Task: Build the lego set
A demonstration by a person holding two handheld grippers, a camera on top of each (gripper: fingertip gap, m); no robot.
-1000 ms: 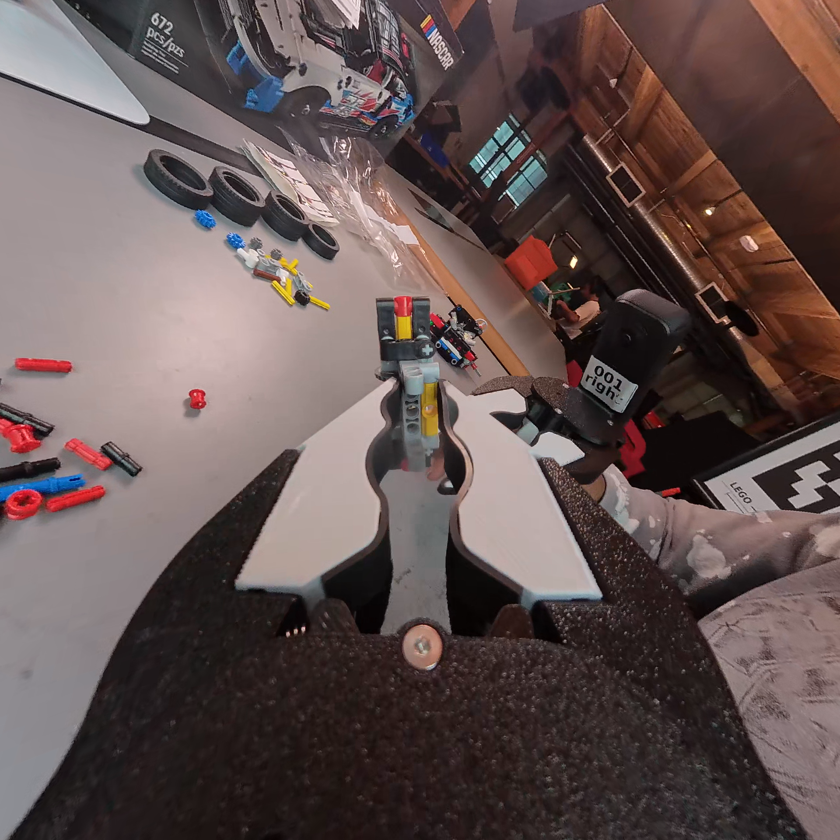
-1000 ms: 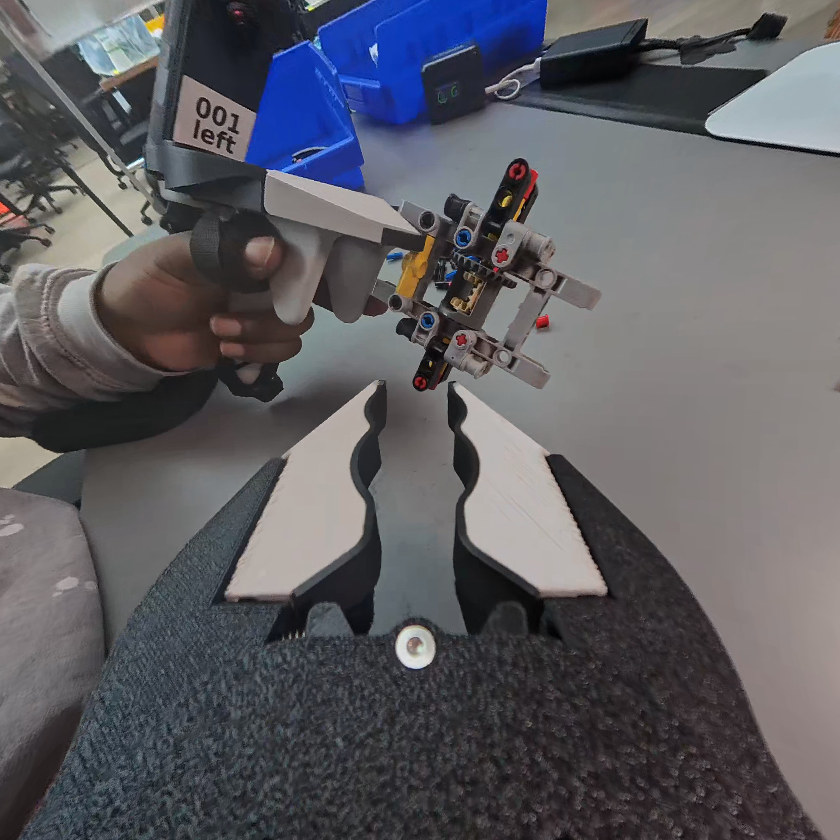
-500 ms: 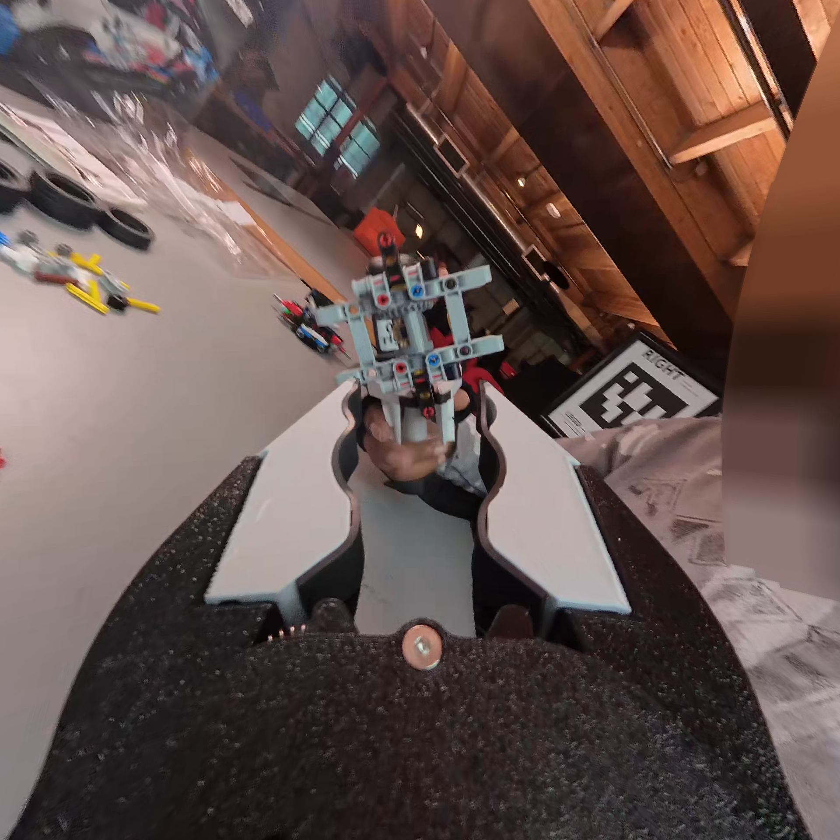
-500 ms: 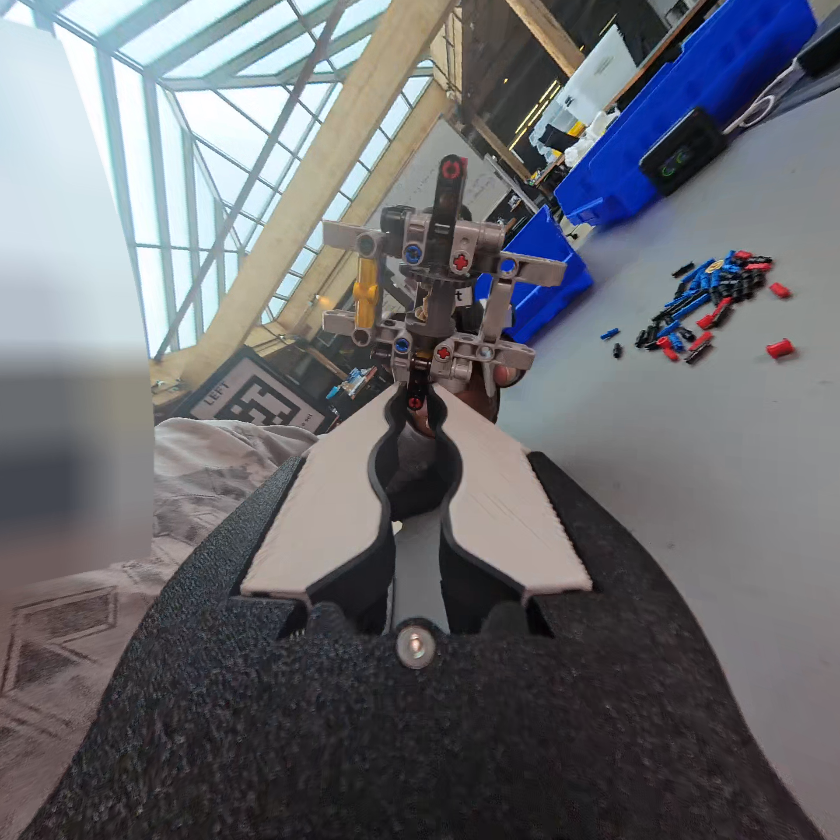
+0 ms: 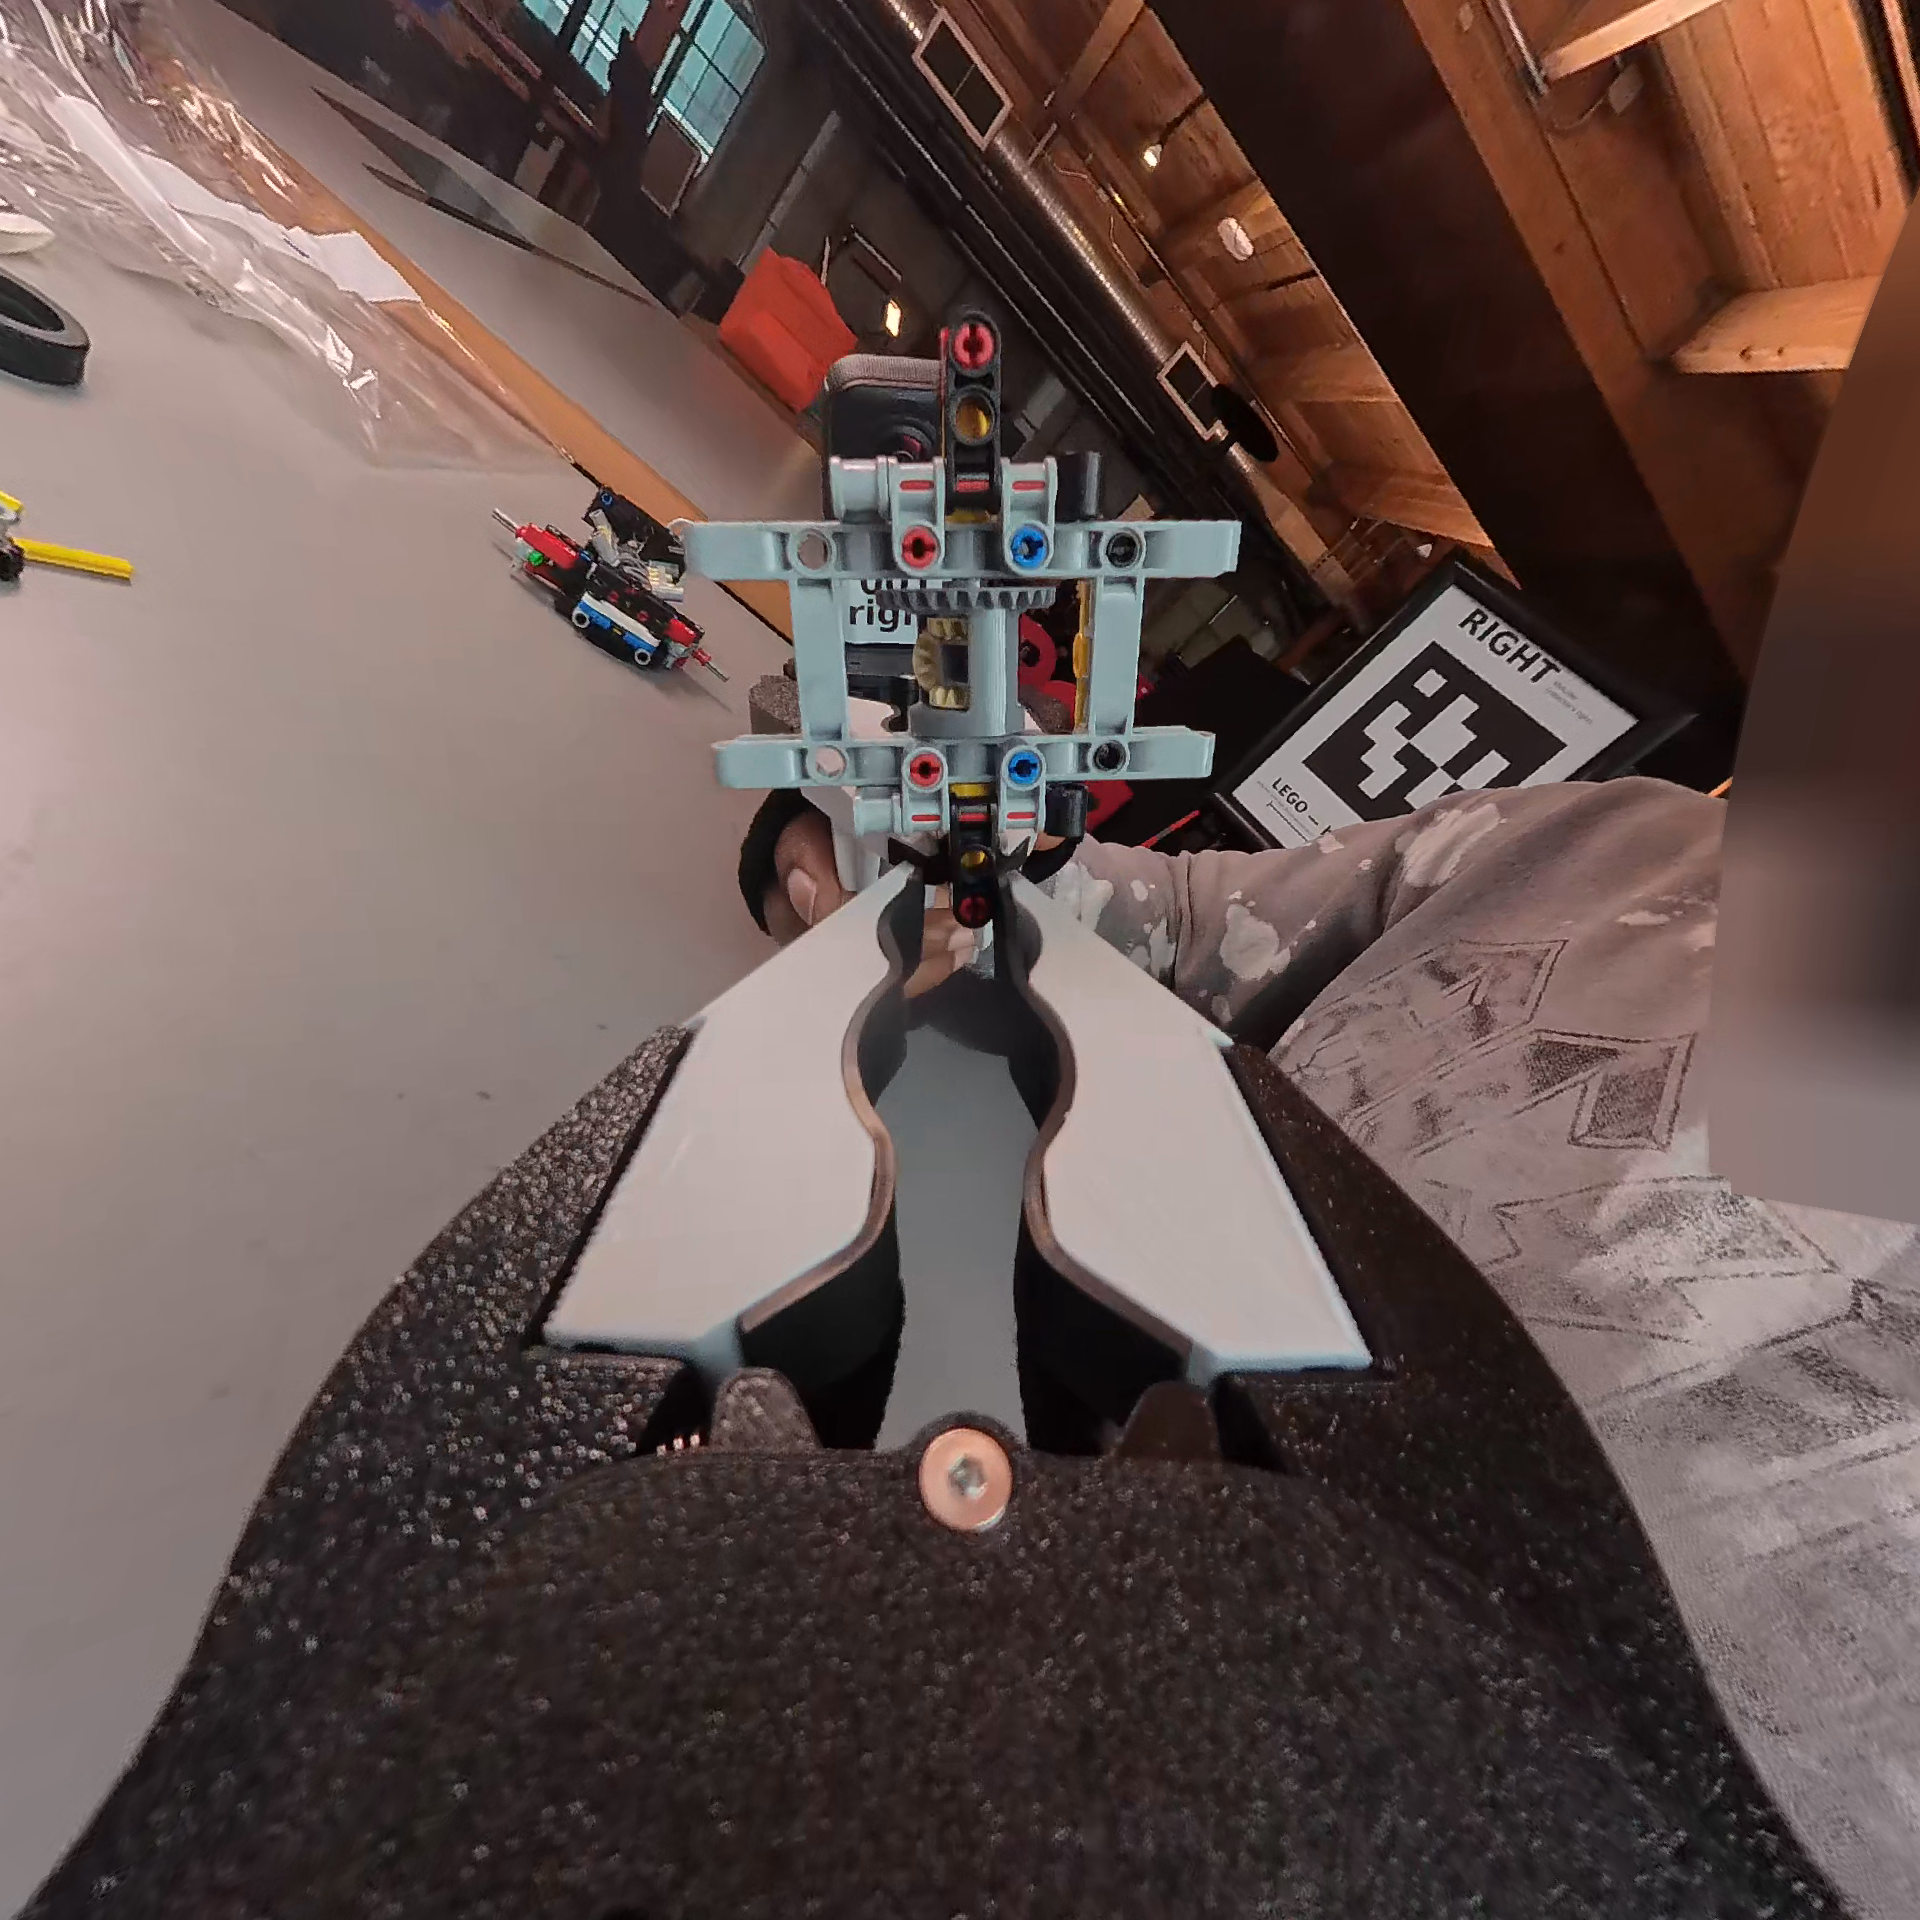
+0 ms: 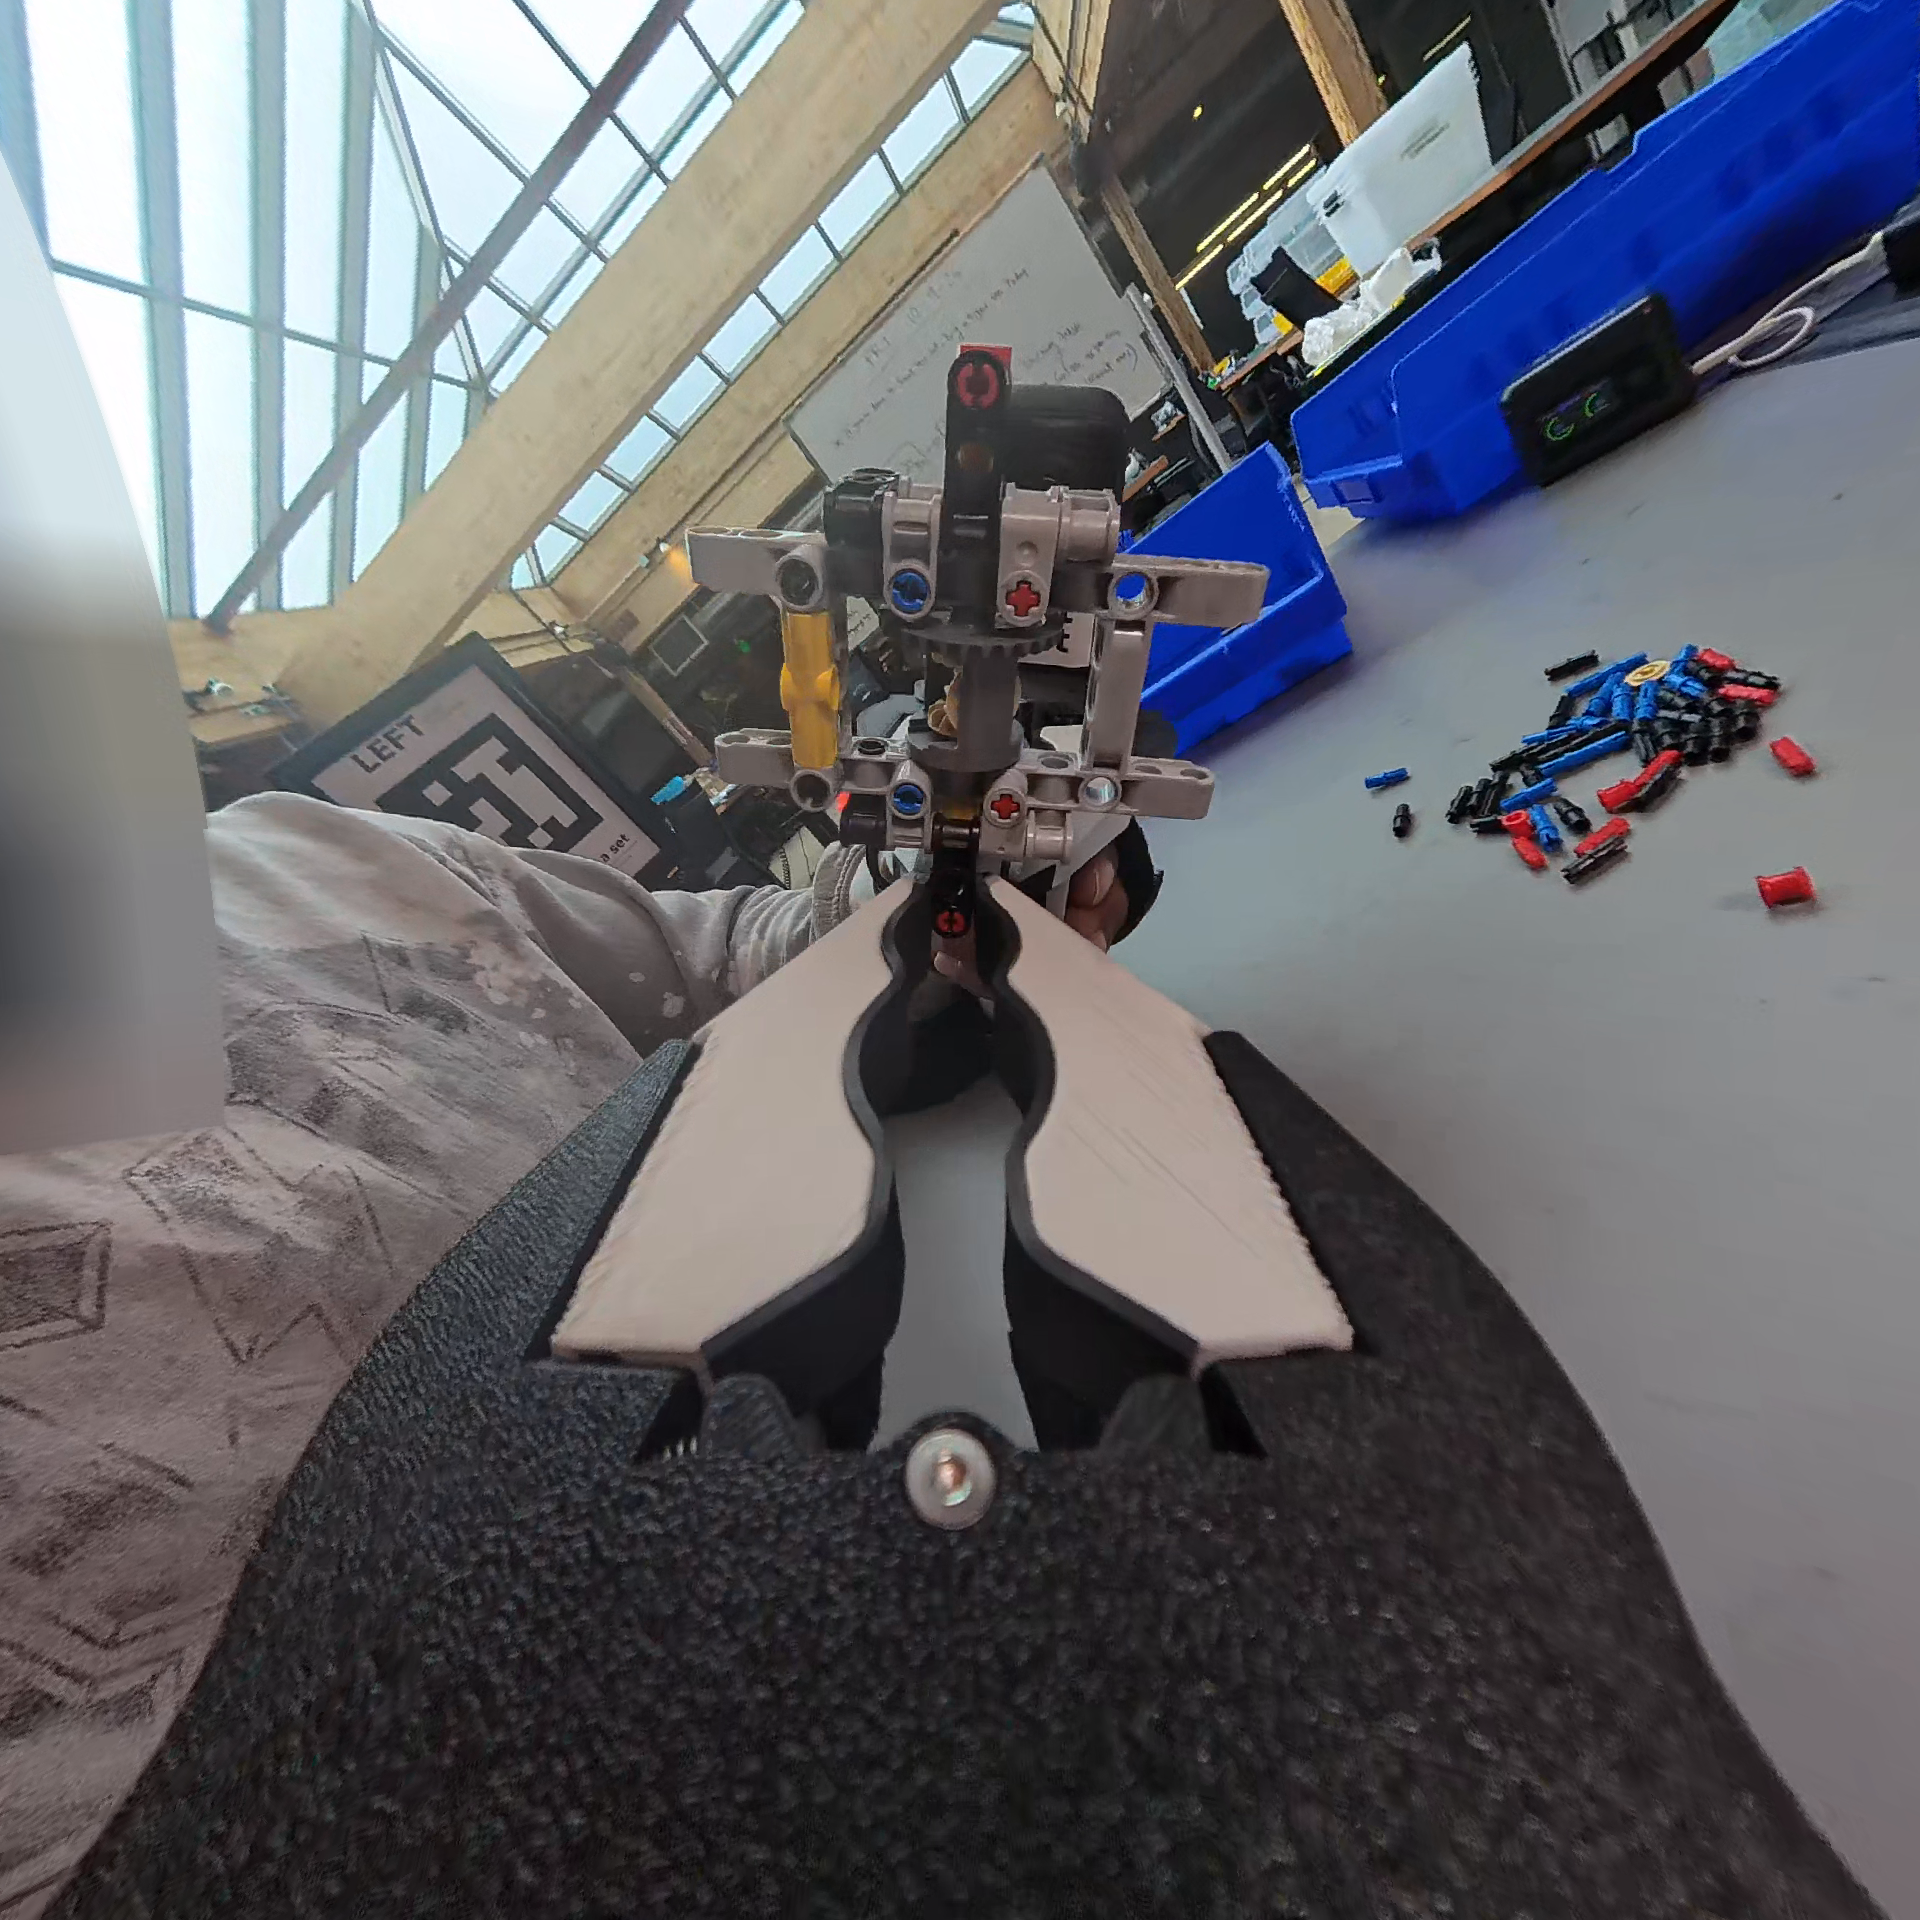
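Observation:
A grey lego frame assembly [image 5: 966, 644] with red and blue pins, a gear and a black beam running through its middle is held upright above the grey table [image 5: 260, 883]. My left gripper [image 5: 961, 899] is shut on the lower end of the black beam. In the right wrist view the same assembly [image 6: 966, 675], with a yellow piece on its left side, faces me. My right gripper [image 6: 951, 904] is shut on the same lower beam end from the opposite side. Each gripper's body and the hand holding it show behind the assembly.
A small built lego sub-assembly [image 5: 613, 603], a tyre [image 5: 36, 332], a yellow axle [image 5: 73, 561] and clear bags [image 5: 208, 229] lie on the table. A pile of red, blue and black pins [image 6: 1631, 748] and blue bins [image 6: 1558, 343] lie to the right. The grippers are tip to tip, or close to it.
Both grippers tilted up and turned to face each other. The right gripper, open and below the assembly a second ago, closed on the lower black beam. The assembly now stands upright between them.

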